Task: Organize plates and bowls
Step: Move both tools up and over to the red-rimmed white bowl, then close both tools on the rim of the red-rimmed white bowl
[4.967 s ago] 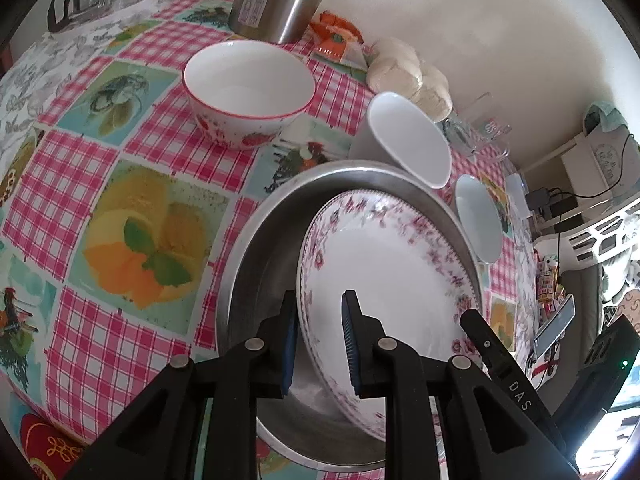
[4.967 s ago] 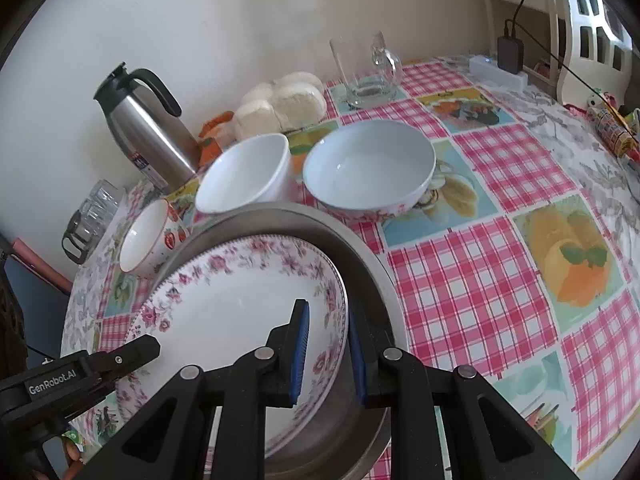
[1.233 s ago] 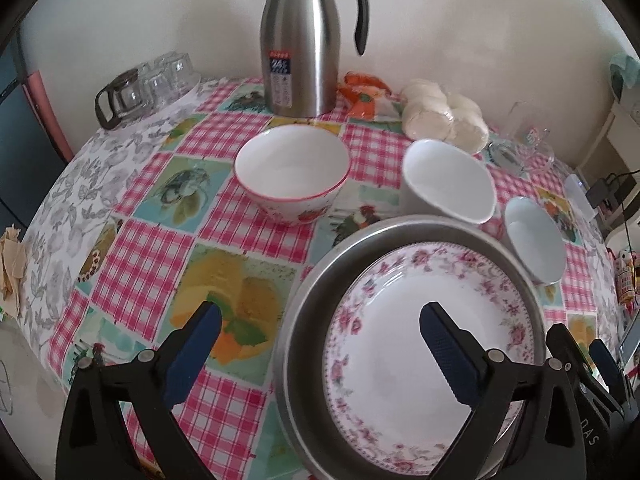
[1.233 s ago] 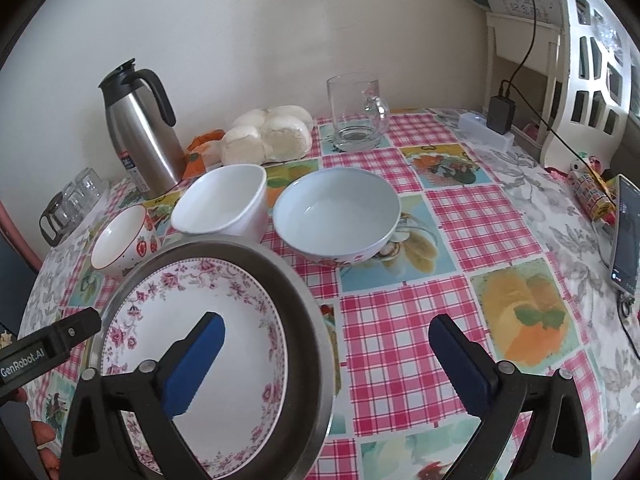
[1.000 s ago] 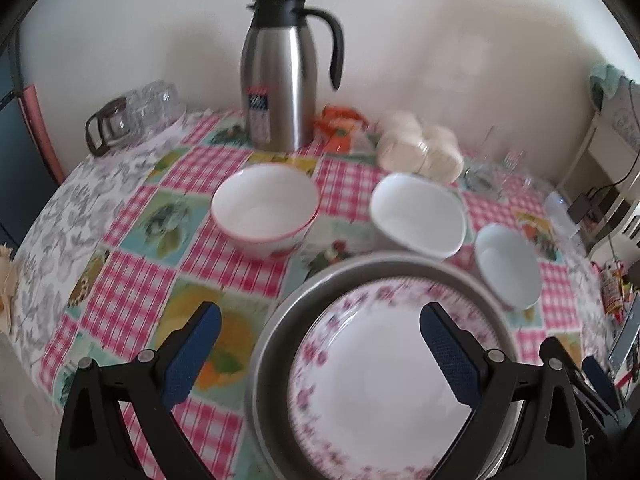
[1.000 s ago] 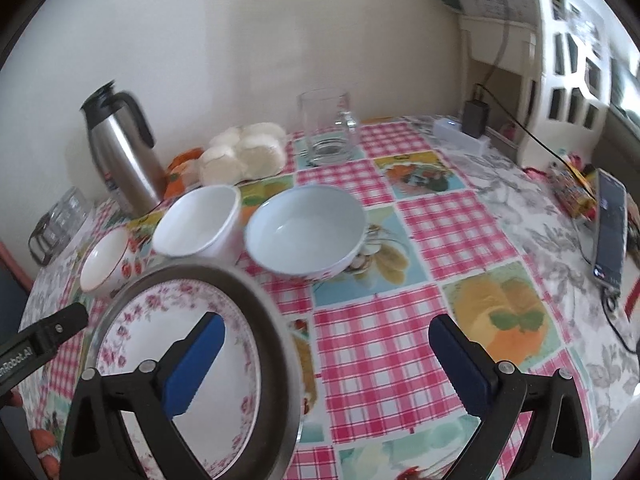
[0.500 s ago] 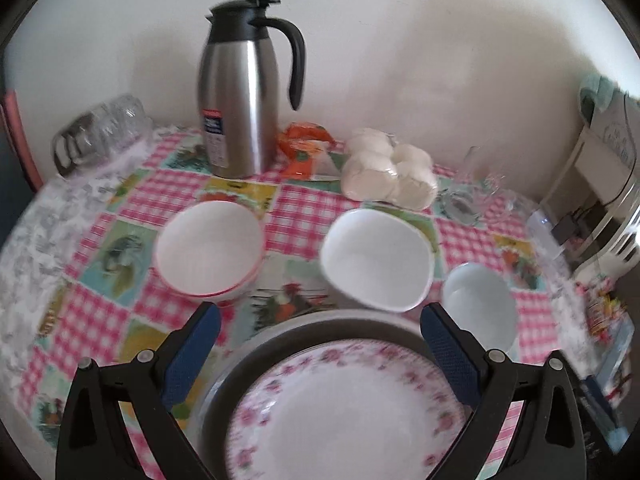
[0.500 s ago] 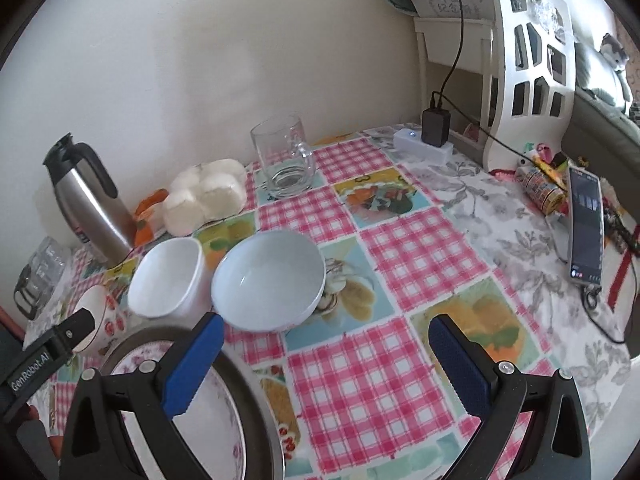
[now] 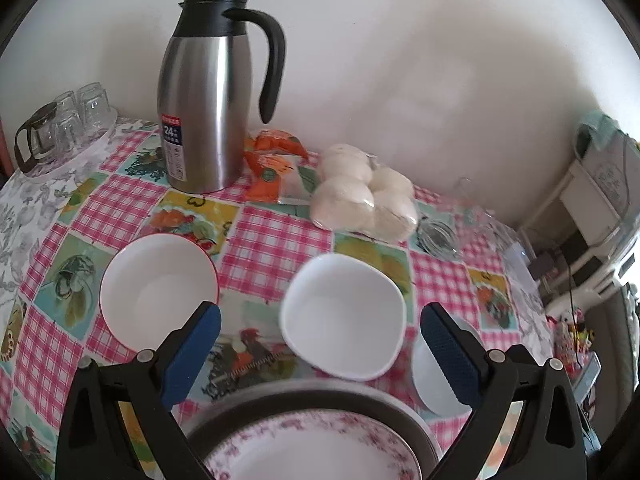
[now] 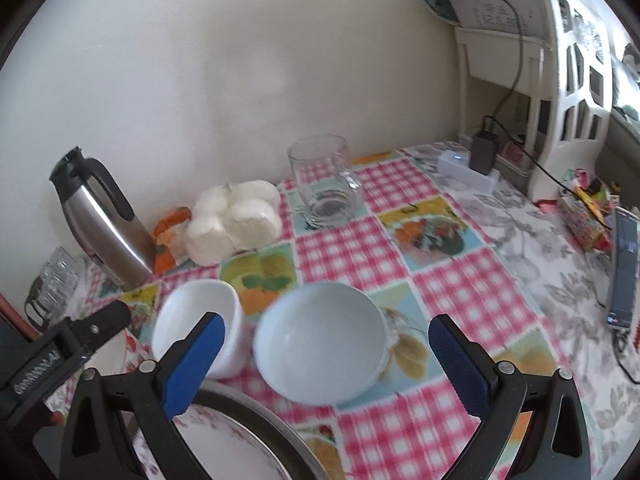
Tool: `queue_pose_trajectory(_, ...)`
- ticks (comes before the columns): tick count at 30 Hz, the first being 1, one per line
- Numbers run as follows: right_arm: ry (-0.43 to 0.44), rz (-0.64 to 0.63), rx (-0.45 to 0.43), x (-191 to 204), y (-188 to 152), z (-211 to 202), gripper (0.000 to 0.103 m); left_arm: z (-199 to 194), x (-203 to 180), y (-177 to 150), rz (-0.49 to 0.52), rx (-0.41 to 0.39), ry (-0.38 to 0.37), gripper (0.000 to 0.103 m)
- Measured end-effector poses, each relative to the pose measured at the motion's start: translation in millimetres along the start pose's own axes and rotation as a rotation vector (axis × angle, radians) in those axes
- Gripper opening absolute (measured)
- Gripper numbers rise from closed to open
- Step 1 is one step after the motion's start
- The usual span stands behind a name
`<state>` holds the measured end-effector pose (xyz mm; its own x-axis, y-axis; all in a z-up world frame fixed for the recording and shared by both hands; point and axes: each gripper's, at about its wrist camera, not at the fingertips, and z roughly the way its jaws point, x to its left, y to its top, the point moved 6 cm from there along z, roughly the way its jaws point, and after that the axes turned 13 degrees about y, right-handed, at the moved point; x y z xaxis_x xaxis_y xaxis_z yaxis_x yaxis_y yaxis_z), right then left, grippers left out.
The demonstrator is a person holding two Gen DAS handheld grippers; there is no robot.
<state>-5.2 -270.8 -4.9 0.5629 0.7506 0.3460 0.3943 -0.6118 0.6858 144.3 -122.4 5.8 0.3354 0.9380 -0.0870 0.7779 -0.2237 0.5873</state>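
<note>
Left tongs (image 9: 320,354): black plastic arms, shaped like big Y. Blue bumpy pads (image 9: 192,354) on inside of tips. Small silver screws on arms.
Right tongs (image 10: 326,362): same black arms, same blue pads (image 10: 458,368), same silver screws. White letters on black bar of left tongs, too blurry to read.

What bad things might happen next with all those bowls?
The white bowl sits close to the pale bowl, so an open gripper reaching for one might knock the other. The glass mug and thermos stand behind the bowls and could tip if pushed. The metal pan leaves little room.
</note>
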Motion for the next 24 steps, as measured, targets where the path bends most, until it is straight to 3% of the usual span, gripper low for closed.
queue_pose_trajectory(6,0.020,-0.013,0.034,9.6,3.0,28.1,0.103,27.7,4.5,5.5,-0.009,0.056,0.013,0.100)
queue_pose_trajectory(12,0.065,-0.029,0.067,26.3,-2.0,45.3,0.103,41.3,20.3,11.1,-0.032,0.078,0.072,0.100)
queue_pose_trajectory(24,0.163,-0.121,0.128,99.7,-28.4,65.4,0.091,37.5,114.5,26.6,-0.173,0.103,0.206,0.100)
